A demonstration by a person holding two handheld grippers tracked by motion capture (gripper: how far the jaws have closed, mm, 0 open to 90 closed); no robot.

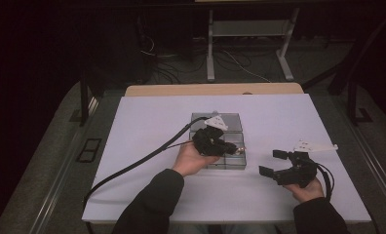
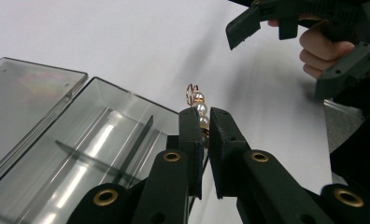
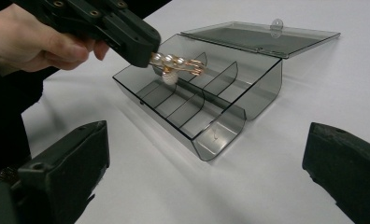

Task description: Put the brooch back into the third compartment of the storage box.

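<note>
- We pinch a pearl hair clip [image 3: 177, 63] in our left gripper [image 2: 204, 122], above the open smoky divider box [image 3: 230, 105].
- Our right gripper [image 1: 274, 162] rests with jaws spread wide, holding nothing.

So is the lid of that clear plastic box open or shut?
Open. The lid is swung back flat on the table behind the box, leaving its divided compartments uncovered.

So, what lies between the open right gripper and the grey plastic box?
Only bare white table. In the right gripper view, the stretch from the right gripper to the box holds nothing; the high view agrees.
</note>
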